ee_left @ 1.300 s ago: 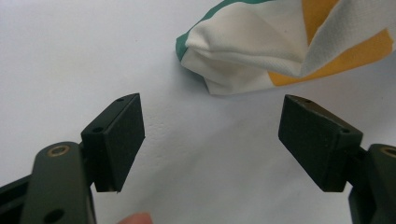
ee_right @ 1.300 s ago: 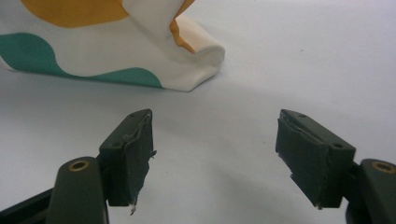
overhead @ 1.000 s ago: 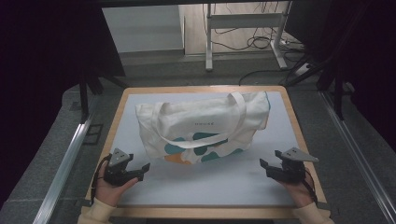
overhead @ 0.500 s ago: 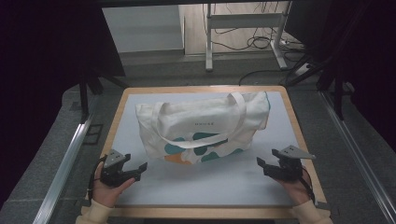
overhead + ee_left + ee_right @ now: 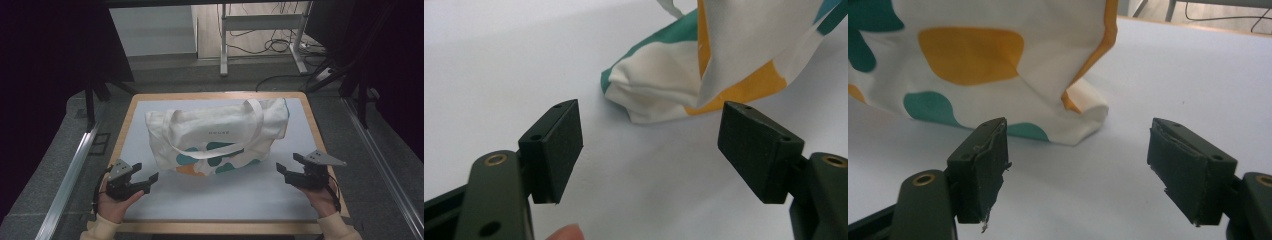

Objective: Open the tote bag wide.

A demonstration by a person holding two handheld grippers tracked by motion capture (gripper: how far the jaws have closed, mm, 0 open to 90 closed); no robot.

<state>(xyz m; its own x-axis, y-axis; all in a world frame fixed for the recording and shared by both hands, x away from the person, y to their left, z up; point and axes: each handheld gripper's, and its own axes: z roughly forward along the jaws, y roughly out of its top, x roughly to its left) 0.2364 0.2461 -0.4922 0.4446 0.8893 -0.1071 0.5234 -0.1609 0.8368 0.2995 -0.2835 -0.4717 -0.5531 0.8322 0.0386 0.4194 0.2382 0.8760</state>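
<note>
A: Soft and light, probably: cream canvas tote bag [image 5: 217,137], limp cloth, likely to sag and fold when lifted. Not fragile, not slippery.

B: Best taken at the two near bottom corners [image 5: 639,100], or by the strap [image 5: 220,150] looped across the face. Looks?

A: Lying flat mid-worktop [image 5: 225,200], slightly toward 12 o'clock. Teal and orange blobs along the near edge, small printed word at centre, orange seam trim at the corner in the right gripper view.

B: Grippers?

A: Left gripper [image 5: 145,181] at 7 o'clock of the bag, jaws spread wide, holding nothing, near corner just ahead. Right gripper [image 5: 290,167] at 4 o'clock, equally wide, empty, clear of the cloth.
</note>
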